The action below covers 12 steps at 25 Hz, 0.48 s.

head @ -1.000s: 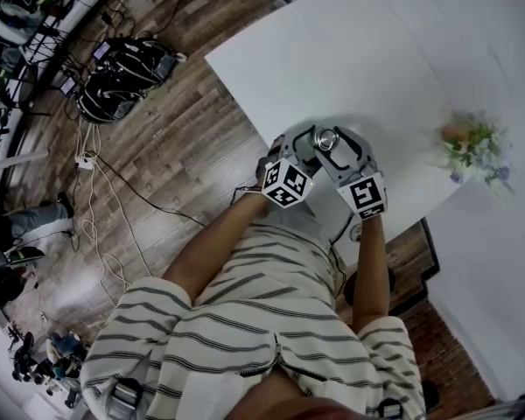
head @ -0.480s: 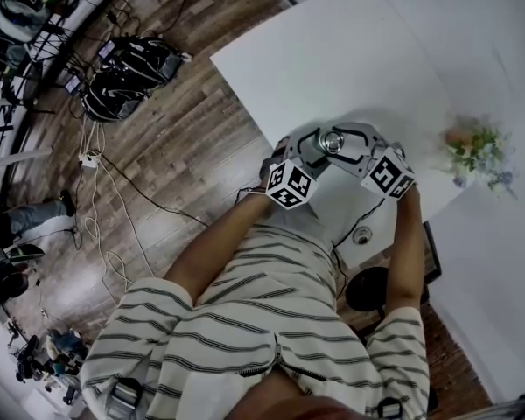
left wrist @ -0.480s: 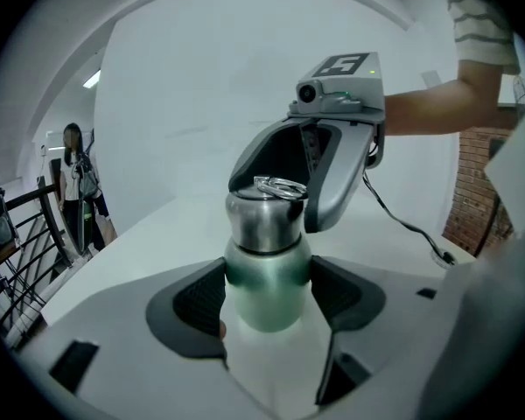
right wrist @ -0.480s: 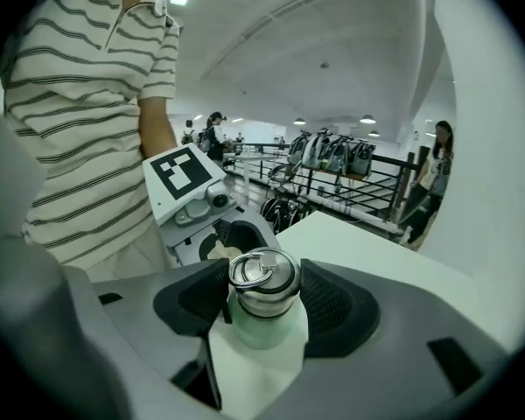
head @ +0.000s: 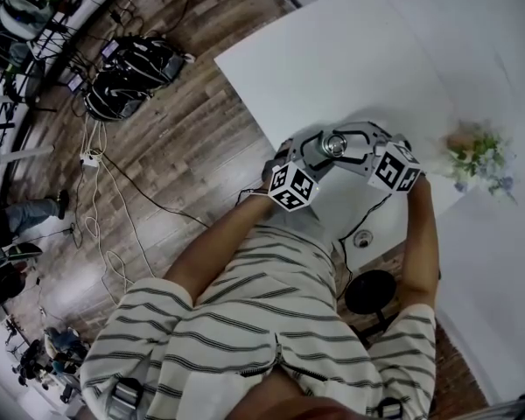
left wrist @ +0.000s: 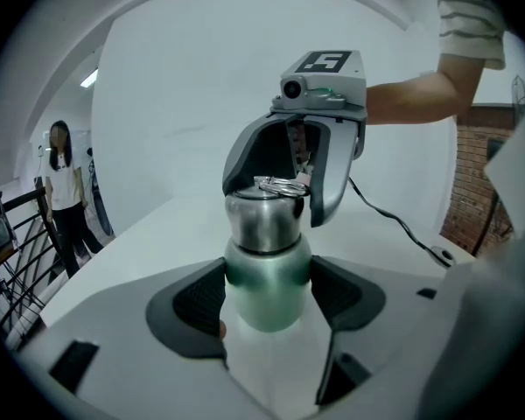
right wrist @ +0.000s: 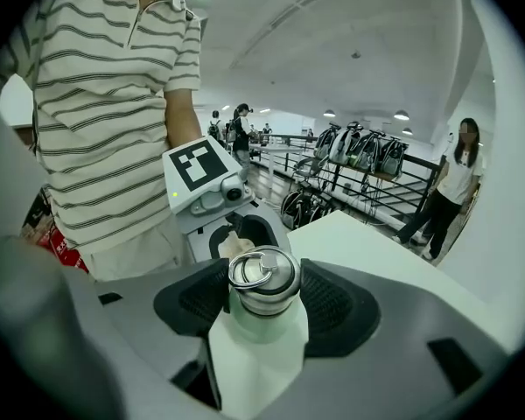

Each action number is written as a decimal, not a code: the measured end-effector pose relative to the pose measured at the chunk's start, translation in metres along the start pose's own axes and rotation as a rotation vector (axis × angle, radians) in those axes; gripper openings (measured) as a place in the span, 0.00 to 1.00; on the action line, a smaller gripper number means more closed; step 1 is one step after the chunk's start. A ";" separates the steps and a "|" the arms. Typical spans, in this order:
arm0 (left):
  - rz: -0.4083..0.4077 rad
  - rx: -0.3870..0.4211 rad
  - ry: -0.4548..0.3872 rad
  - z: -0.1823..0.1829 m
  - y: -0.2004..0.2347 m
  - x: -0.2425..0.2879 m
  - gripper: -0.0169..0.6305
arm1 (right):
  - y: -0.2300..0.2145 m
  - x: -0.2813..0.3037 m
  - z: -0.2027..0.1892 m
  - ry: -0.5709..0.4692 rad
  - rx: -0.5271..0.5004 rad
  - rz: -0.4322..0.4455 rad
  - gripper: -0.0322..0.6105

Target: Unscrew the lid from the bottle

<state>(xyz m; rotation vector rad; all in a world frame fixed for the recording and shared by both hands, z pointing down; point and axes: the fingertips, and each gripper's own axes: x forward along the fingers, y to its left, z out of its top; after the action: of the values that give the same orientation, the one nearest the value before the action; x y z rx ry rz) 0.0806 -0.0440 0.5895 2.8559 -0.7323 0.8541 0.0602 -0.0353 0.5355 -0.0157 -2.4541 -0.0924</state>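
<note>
A pale green bottle (left wrist: 267, 283) with a steel lid (left wrist: 264, 220) stands between both grippers over the white table's near edge. The left gripper (left wrist: 268, 297) is shut on the bottle's body just under the shoulder, pads against both sides. My right gripper (right wrist: 261, 297) comes from the opposite side and is shut on the lid (right wrist: 262, 280), whose ring lies flat on top. The head view has the lid (head: 334, 144) between the left gripper (head: 319, 150) and the right gripper (head: 350, 144). The bottle's lower part is hidden in every view.
The white table (head: 350, 51) ends at an edge close to the person's body. A bunch of flowers (head: 478, 151) lies at its right. A cable (left wrist: 402, 226) trails off the right gripper. Bags (head: 127, 73) sit on the wooden floor at the left. People stand in the background.
The right gripper has swung round the bottle, its marker cube going from beside the left cube out to the right and up, with the forearm following. The left gripper and bottle stayed put.
</note>
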 end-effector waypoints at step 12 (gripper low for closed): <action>-0.008 0.001 0.002 0.001 0.001 -0.001 0.50 | -0.004 -0.003 0.018 -0.097 0.170 -0.172 0.66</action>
<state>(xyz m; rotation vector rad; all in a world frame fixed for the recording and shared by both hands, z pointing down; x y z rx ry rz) 0.0800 -0.0444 0.5880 2.8562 -0.7204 0.8561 0.0508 -0.0384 0.5193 0.2714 -2.5483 0.0434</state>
